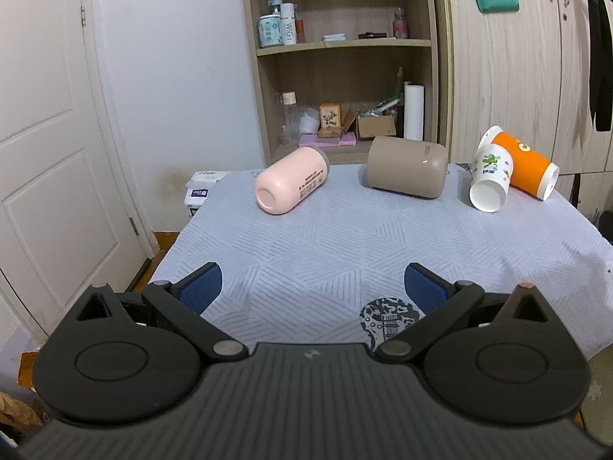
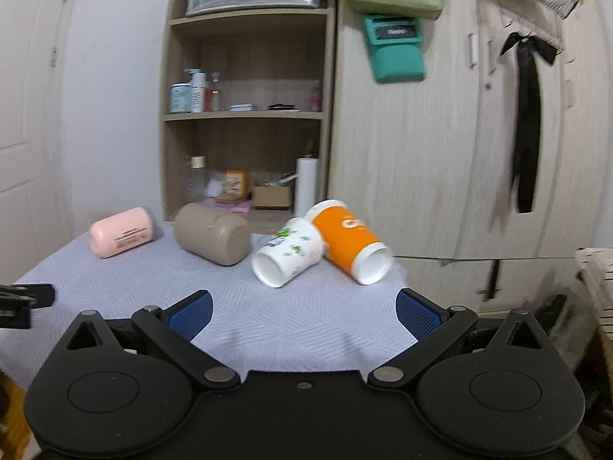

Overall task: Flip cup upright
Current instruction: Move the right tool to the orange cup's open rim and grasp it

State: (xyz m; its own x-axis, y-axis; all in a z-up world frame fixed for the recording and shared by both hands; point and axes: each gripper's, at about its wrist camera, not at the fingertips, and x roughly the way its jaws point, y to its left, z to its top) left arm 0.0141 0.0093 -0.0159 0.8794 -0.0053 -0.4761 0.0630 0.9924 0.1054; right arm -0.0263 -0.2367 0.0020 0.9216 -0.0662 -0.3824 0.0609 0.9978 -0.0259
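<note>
Several cups lie on their sides at the far end of the table: a pink cup (image 1: pixel 290 181) (image 2: pixel 122 237), a beige cup (image 1: pixel 408 166) (image 2: pixel 212 234), a white printed paper cup (image 1: pixel 491 177) (image 2: pixel 288 252) and an orange paper cup (image 1: pixel 524 166) (image 2: pixel 352 246) touching it. My left gripper (image 1: pixel 312 287) is open and empty over the near part of the table, well short of the cups. My right gripper (image 2: pixel 302 312) is open and empty, facing the two paper cups from a short way off. A tip of the left gripper shows at the right wrist view's left edge (image 2: pixel 27 296).
A pale quilted cloth (image 1: pixel 325 245) covers the table. Behind it stands an open shelf unit (image 1: pixel 345 61) with bottles and boxes, and a wardrobe (image 2: pixel 440 134) at right. A white door (image 1: pixel 46 134) is at left. Tissue packs (image 1: pixel 201 189) sit beside the table's far left corner.
</note>
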